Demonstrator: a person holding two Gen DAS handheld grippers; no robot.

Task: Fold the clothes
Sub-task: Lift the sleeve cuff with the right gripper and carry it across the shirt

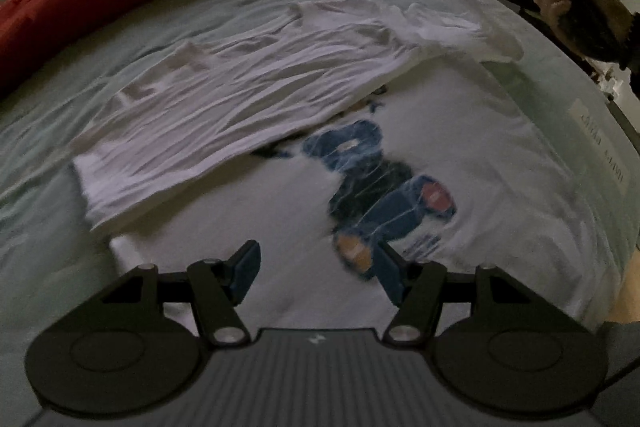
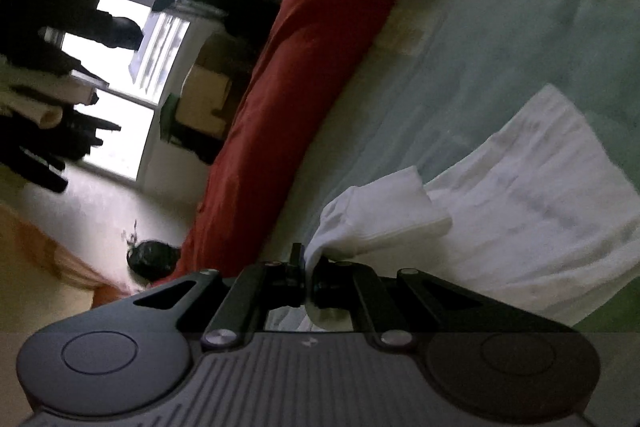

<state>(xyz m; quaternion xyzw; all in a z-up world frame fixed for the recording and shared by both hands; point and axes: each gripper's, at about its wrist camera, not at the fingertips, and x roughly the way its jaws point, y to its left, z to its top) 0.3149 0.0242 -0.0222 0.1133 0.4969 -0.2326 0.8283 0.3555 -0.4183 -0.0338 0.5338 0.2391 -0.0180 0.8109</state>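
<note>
The left gripper (image 1: 316, 269) hangs with its jaws apart and empty over the near hem of the white printed cotton T-shirt (image 1: 460, 147), which lies on the pale green bedsheet (image 1: 48, 155). The shirt's long axis runs away toward the far collar end. There the right gripper (image 2: 307, 269), nearer that end, is clamped on a sleeve corner, one side already folded over.

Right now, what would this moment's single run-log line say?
task: fold clothes | right gripper: shut on sleeve of white printed T-shirt | left gripper: open, empty, above shirt | surface: pale green bedsheet | fold: partial
</note>
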